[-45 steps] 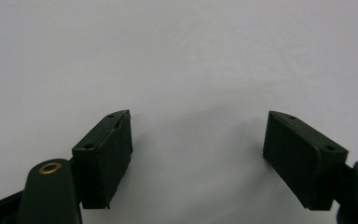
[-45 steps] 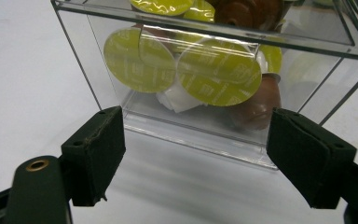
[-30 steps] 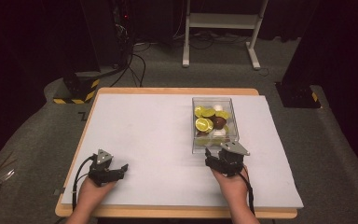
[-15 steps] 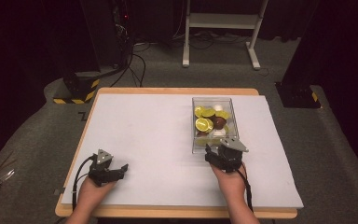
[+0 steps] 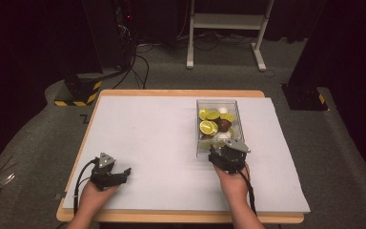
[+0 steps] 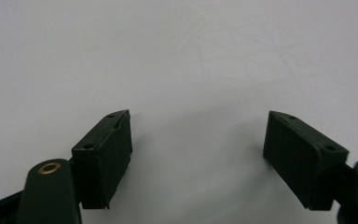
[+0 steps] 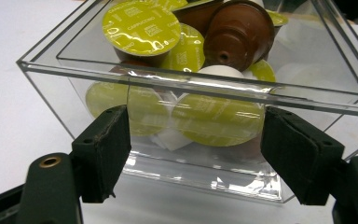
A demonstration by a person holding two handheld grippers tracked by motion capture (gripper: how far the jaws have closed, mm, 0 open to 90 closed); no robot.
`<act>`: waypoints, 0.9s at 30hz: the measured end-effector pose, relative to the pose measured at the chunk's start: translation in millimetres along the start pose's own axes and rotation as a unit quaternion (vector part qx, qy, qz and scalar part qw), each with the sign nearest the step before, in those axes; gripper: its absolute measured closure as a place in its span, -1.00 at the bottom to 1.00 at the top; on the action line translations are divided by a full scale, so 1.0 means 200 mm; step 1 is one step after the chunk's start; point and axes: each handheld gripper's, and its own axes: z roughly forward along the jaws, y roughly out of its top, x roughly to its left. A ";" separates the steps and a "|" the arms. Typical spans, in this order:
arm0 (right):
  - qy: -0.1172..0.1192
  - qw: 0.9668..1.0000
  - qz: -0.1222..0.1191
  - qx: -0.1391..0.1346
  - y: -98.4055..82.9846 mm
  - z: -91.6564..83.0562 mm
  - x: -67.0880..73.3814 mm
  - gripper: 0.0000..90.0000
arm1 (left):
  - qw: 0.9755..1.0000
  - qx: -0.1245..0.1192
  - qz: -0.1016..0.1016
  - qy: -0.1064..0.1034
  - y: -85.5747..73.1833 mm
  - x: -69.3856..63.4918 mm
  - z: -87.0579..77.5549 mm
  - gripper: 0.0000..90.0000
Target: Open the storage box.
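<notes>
We have the right hand-held gripper [image 7: 193,154] spread at the clear box [image 7: 205,88] of coffee capsules [image 7: 142,28], its jaws just closing; nothing is taken out, and the left hand-held gripper [image 6: 198,158] rests spread on the tabletop [image 5: 147,129].

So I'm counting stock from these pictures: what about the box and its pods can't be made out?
- Pod count: in the high view the pods are too small, and the right gripper covers the near wall of the box.
- Lower pods: in the right gripper view, top pods and glare hide them.
- Box's far end: cut off by the top edge there.

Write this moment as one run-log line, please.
right tongs: open, closing, at clear box of coffee capsules | left tongs: open over table
</notes>
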 end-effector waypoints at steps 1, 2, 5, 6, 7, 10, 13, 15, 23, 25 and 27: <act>-0.003 1.000 0.001 0.000 0.00 0.00 0.00 -0.46 | 1.000 0.000 0.000 0.000 0.00 0.00 0.00 -0.47; -0.006 1.000 0.004 0.000 0.00 0.01 0.01 -0.46 | 1.000 0.000 0.000 0.000 0.00 0.00 0.00 -0.47; -0.014 1.000 0.009 -0.001 0.00 0.01 0.02 -0.46 | 1.000 0.000 0.000 0.000 0.00 0.00 0.00 -0.47; -0.016 1.000 0.010 -0.001 0.00 0.01 0.02 -0.46 | 1.000 0.000 0.000 0.000 0.00 0.00 0.00 -0.47; -0.017 1.000 0.009 -0.001 0.00 0.01 0.02 -0.46 | 1.000 0.000 0.000 0.000 0.00 0.00 0.00 -0.47; -0.026 1.000 0.009 -0.001 0.00 0.01 0.03 -0.45 | 1.000 0.000 0.000 0.000 0.00 0.00 0.00 -0.48; -0.031 0.999 0.012 -0.003 0.00 0.02 0.04 -0.44 | 1.000 0.002 0.003 0.000 0.00 0.00 0.00 -0.48; -0.040 0.999 0.018 -0.004 0.00 0.02 0.06 -0.43 | 1.000 0.002 0.003 0.000 0.00 0.00 0.00 -0.48; -0.052 0.998 0.028 -0.009 -0.01 0.03 0.08 -0.31 | 1.000 0.005 0.011 0.000 0.00 0.00 0.00 -0.48; -0.051 0.998 0.031 -0.008 -0.01 0.03 0.08 -0.30 | 1.000 0.006 0.012 0.000 0.00 0.01 -0.01 -0.48; -0.053 0.998 0.029 -0.010 -0.01 0.03 0.08 -0.29 | 1.000 0.007 0.012 0.000 0.00 0.01 -0.01 -0.48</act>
